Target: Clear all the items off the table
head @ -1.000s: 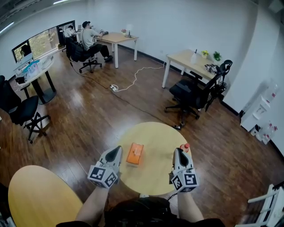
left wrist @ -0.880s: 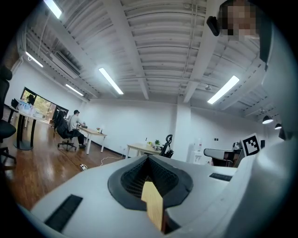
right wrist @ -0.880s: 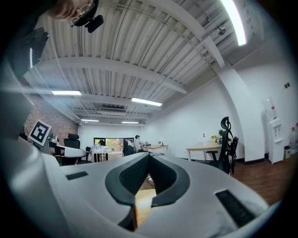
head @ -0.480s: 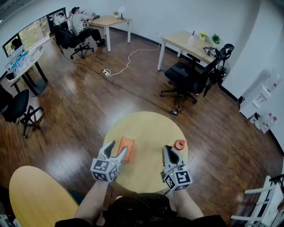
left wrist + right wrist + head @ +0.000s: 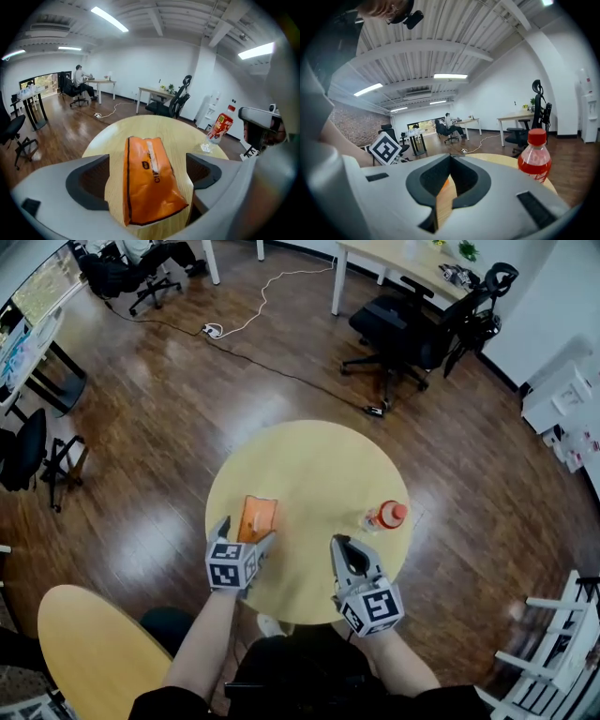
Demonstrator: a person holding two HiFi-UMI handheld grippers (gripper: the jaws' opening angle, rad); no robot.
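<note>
Against a second ago, from the left.

Left gripper [image 5: 244,532]: sits lower now, down at the near edge of the round table [image 5: 309,460], and tips further downward. Has just been opening, from shut to spread wide. Straddles the near end of the orange tissue pack [image 5: 257,517] (bare wood shows on both sides of it in the left gripper view) without pressing on it, so grasps nothing. Pack: lies flat on the left half of the table, same spot as before.

Right gripper [image 5: 345,547]: also lower, over the table's near right edge. Stays clenched on nothing. Red-capped bottle [image 5: 386,517]: stands upright beyond it and a little to the right, near the table's right rim, unmoved. Only bare tabletop between the two.

Head view: looks more steeply down, with the far desks nearly gone off the top.

Around, again from the left: black chair [image 5: 23,451] on the wood floor; second round table [image 5: 89,643] at the lower left corner, well apart; white cable [image 5: 253,306] trailing over the floor beyond; black office chair [image 5: 403,324] past the far rim; white rack [image 5: 553,662] at the lower right.
</note>
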